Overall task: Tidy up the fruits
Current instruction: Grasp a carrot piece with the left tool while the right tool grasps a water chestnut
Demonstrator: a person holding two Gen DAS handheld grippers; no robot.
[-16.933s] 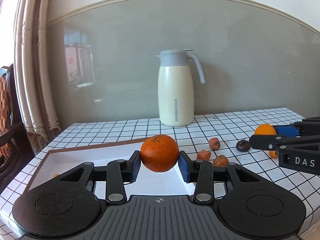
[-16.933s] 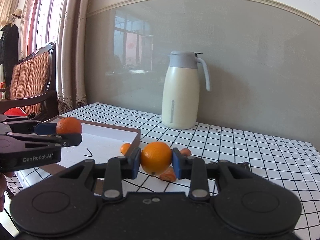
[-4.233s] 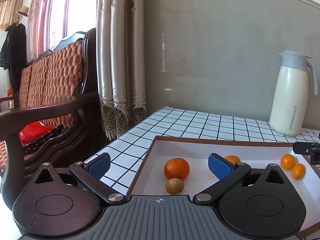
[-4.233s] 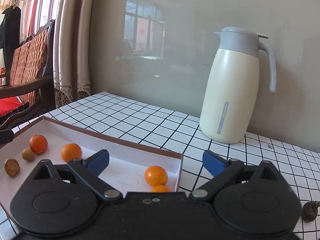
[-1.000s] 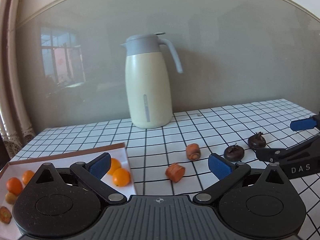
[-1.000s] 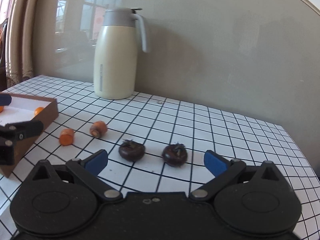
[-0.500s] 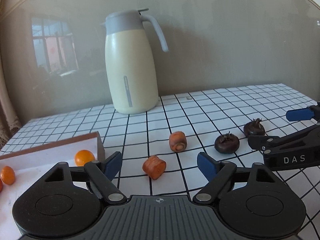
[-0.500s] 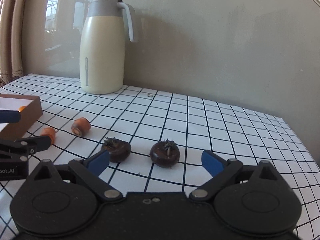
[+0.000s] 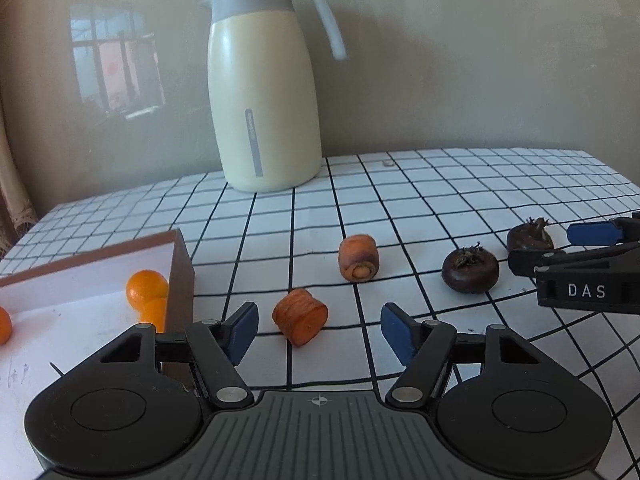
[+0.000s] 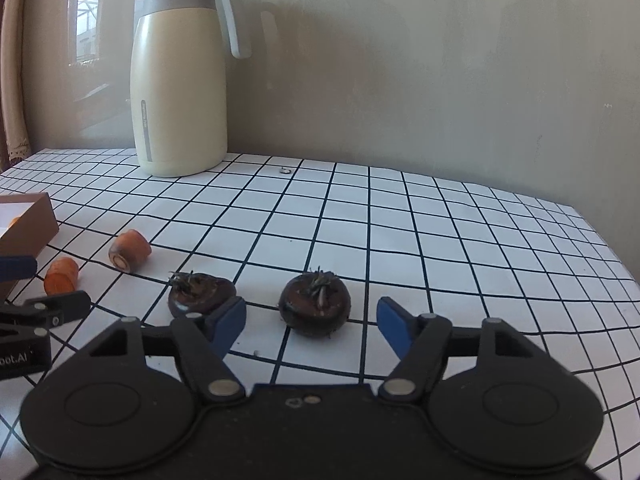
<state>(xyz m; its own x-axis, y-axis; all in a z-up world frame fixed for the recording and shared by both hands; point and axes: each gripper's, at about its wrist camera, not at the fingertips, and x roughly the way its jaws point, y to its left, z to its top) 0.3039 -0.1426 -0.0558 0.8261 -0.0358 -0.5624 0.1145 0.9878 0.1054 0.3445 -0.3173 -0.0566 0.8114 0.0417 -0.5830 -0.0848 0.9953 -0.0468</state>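
Looking along the left tongs (image 9: 318, 326), the blue pads (image 9: 242, 330) stand apart and are closing, with an orange cut piece (image 9: 300, 316) lying on the checked bench (image 9: 440, 196) between them, touched by neither pad. A second orange piece (image 9: 358, 258) lies further back, its cut end facing the camera. To the right sit two dark round fruits: the near one (image 9: 470, 270) in full view, the far one (image 9: 530, 236) partly behind the other tool, which enters from the right edge and is cut off there. At the left, the brown-walled tray (image 9: 178, 268) is cropped by the frame; two small oranges (image 9: 146, 286) sit against its wall, the lower one half hidden, and another orange fruit is sliced by the left edge. A cream jug (image 9: 264, 92) stands at the back.

From the right wrist, the right tongs (image 10: 312, 320) are likewise apart and closing around a dark fruit (image 10: 314, 304) that sits on the bench between the pads, untouched. The left pad overlaps the other dark fruit (image 10: 200, 294), hiding its lower part. Both orange pieces (image 10: 130, 250) lie at the left, near the tray corner (image 10: 30, 220), which the frame cuts off
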